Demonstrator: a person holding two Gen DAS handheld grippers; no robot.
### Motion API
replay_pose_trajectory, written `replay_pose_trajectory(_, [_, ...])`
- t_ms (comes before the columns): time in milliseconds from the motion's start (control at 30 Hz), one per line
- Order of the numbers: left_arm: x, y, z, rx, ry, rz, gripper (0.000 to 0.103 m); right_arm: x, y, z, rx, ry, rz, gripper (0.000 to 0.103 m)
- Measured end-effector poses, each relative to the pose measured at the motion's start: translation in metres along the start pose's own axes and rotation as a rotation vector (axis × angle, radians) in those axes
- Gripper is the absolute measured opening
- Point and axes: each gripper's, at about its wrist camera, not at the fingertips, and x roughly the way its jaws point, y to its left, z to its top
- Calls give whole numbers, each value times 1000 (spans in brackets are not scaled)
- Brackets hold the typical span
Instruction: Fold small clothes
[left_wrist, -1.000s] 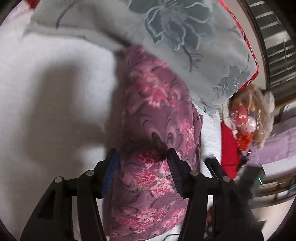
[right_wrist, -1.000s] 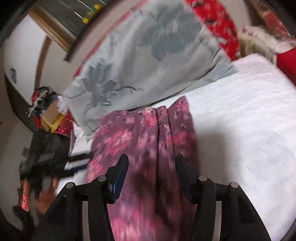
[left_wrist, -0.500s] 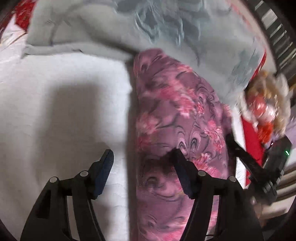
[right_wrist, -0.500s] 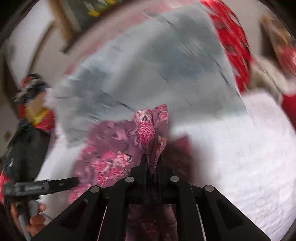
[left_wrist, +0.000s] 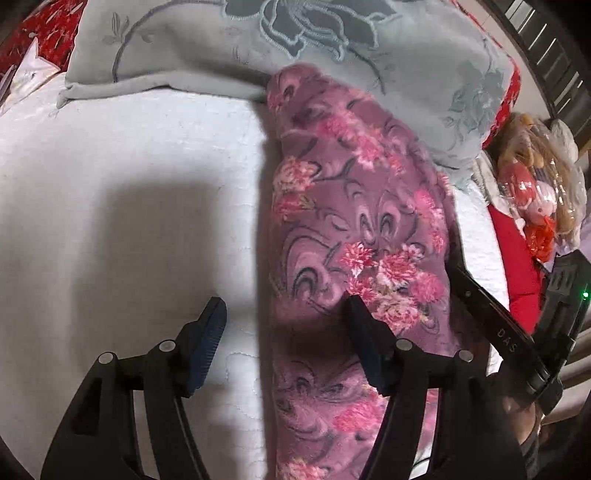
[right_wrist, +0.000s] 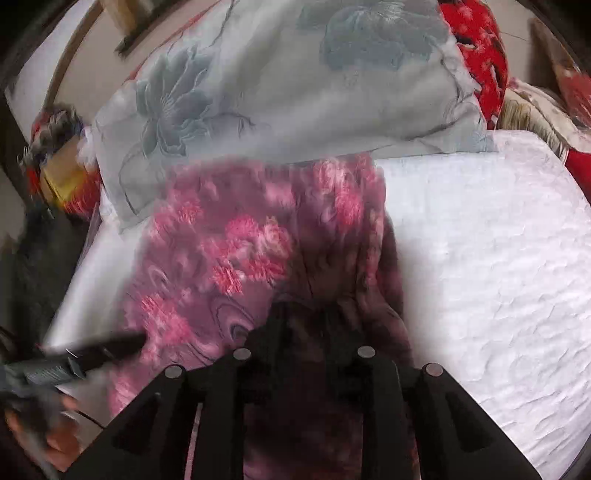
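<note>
**Right claw easing off a pinched fold while the left stood wide over the garment's edge**

Closest to the left claw (left_wrist: 282, 339), the long left edge of the purple floral garment (left_wrist: 354, 236) ran up between its fingers: one blue pad hung over bare white bed (left_wrist: 122, 221), the other over fleece, and the jaws stood wide with nothing pressed between them. The right claw (right_wrist: 304, 325) sat just beyond the garment's right edge in that view. In its own view its jaws were narrow and opening, a dark bunched ridge of the fleece lying between them; blur and shadow hid whether the pads were pressing it.

Farther ahead the garment lay as a long strip on the bed, its far end touching the grey flowered pillow (left_wrist: 332, 48). A doll (left_wrist: 535, 184) sat off to the right, past the bed's edge.

The step in hand looked like a lengthwise fold being laid down and let go. Next, likely, the near end needs gripping at both corners and carrying toward the pillow.

Half a second before, the right claw was clamped tight on a raised pleat; that pleat now sat lower and spread out. A second back, the left claw straddled fabric only, narrower.
</note>
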Motion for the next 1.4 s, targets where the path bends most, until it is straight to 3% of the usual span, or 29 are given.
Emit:
replay_pose_trajectory(33, [-7,1,4,-4,-11,-24,66,-1,-1,5,19,24,-5,23])
replay_pose_trajectory(133, [-24,1,23,6,-89,-21,66,-15,-7,27,65,-65,-9,27])
replay_pose_trajectory(300, [4,-14,59,47,-70,47,66,10,-5,64,103,-92,13,31])
replay_pose_trajectory(367, [28,-17,66,69,-39,117,67,28,-4,66,72,-67,-22,30])
replay_pose_trajectory(433, [56,-21,68,70,7,155,77,66,-6,62,28,58,-116,31])
replay_pose_trajectory(500, [56,-21,68,55,-26,167,83,70,-3,63,7,9,-124,32])
replay_pose_trajectory(667, [52,-20,65,49,-25,166,83,70,-2,65,1,38,-123,32])
replay_pose_trajectory(1000, [10,-15,40,55,-14,191,82,-6,9,24,-12,-20,-41,40])
replay_pose_trajectory(1167, [-8,-11,30,65,-19,198,82,-29,-3,12,34,-32,-59,43])
replay_pose_trajectory(1267, [-19,-8,21,78,-25,203,82,-34,-13,7,69,-15,-71,54])
replay_pose_trajectory(1333, [-28,-3,10,67,-12,177,82,-23,-17,-1,75,71,-75,61])
replay_pose_trajectory(1400, [-37,6,-3,31,7,98,82,-25,-16,-5,57,81,-33,42])
